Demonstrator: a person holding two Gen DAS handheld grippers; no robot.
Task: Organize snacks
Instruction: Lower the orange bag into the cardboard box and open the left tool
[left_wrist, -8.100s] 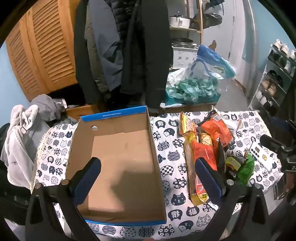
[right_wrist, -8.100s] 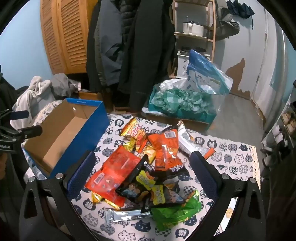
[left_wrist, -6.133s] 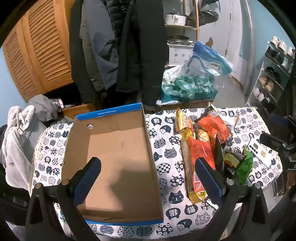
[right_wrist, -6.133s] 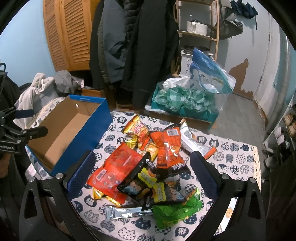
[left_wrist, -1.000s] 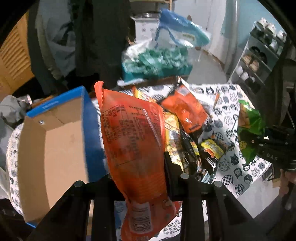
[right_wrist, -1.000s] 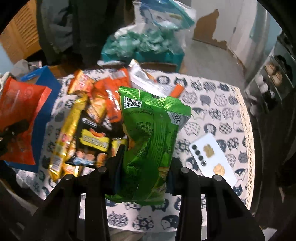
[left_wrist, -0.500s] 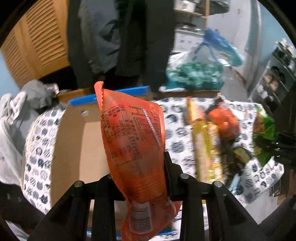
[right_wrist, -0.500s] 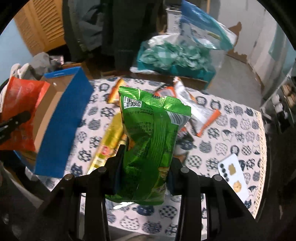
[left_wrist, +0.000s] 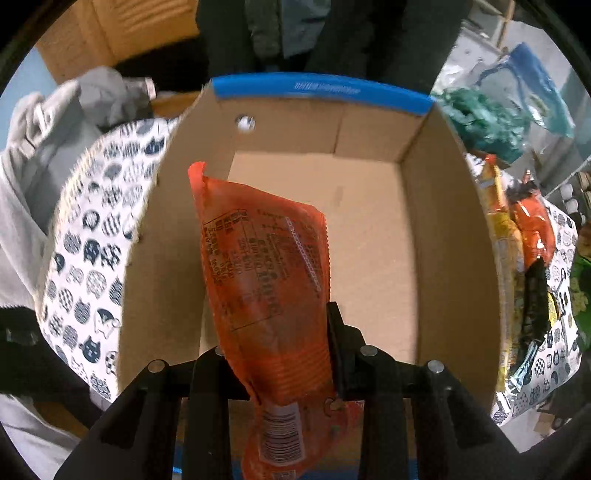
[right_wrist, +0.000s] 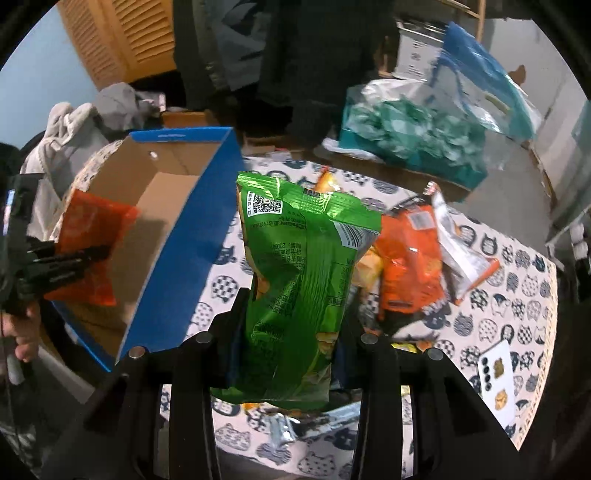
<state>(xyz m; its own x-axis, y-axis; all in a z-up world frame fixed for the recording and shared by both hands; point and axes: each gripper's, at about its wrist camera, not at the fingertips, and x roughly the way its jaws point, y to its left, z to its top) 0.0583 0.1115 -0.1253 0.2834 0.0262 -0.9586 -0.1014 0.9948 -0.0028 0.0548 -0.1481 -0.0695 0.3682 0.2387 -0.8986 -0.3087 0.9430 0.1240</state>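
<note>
An orange packet (left_wrist: 266, 280) is pinched by the left gripper (left_wrist: 275, 354) above the open box (left_wrist: 450, 236). A green bag (right_wrist: 299, 280) is clamped by the right gripper (right_wrist: 291, 332) over the tablecloth (right_wrist: 517, 295), just beside the box, near the snack pile (right_wrist: 410, 258).

Box (right_wrist: 177, 236) sits left of the snack pile (right_wrist: 413, 266) (both on the table (right_wrist: 517, 280)).
</note>
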